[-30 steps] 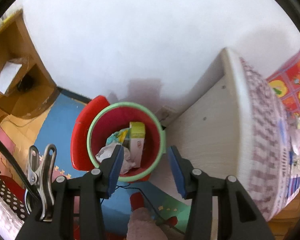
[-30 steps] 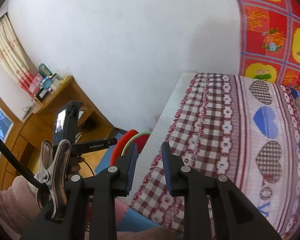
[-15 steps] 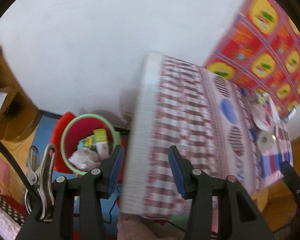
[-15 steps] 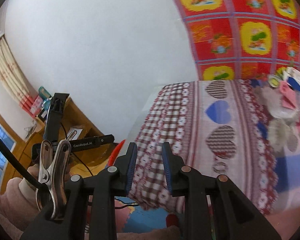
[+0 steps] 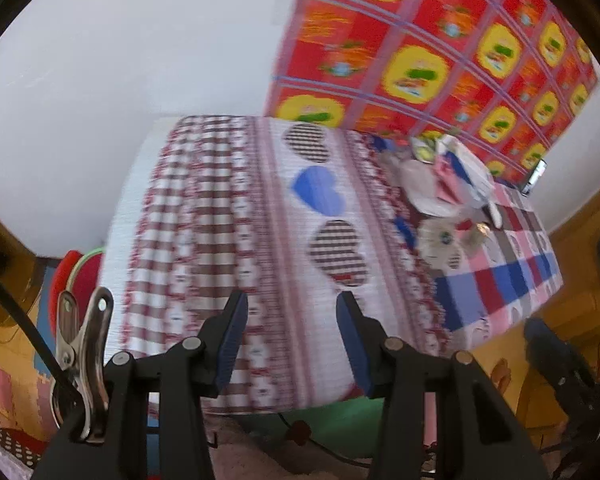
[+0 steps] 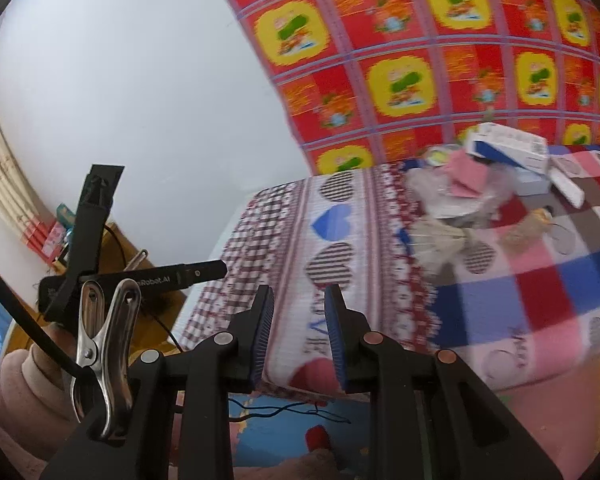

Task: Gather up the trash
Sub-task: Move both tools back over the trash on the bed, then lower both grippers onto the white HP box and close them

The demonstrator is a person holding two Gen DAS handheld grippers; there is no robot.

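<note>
A pile of trash [image 5: 448,184] lies at the far right of a table covered with a checked cloth [image 5: 236,220]: crumpled plastic, pink paper, a blue-and-white box [image 6: 508,148] and a fan-shaped wrapper [image 6: 440,240]. The pile also shows in the right wrist view [image 6: 472,192]. The red bin with a green rim [image 5: 82,276] peeks out at the table's left edge. My left gripper [image 5: 292,328] is open and empty, above the table's near edge. My right gripper [image 6: 298,320] is open and empty, also short of the pile.
A red and yellow patterned sheet [image 6: 440,60] hangs on the wall behind the table. A wooden desk [image 6: 112,256] stands to the left. The left gripper's body [image 6: 100,272] shows at left in the right wrist view. Wires [image 6: 284,408] lie on the blue floor mat.
Both views have swung right, from the bin to the table top and the trash pile. Both grippers stayed open and empty.
</note>
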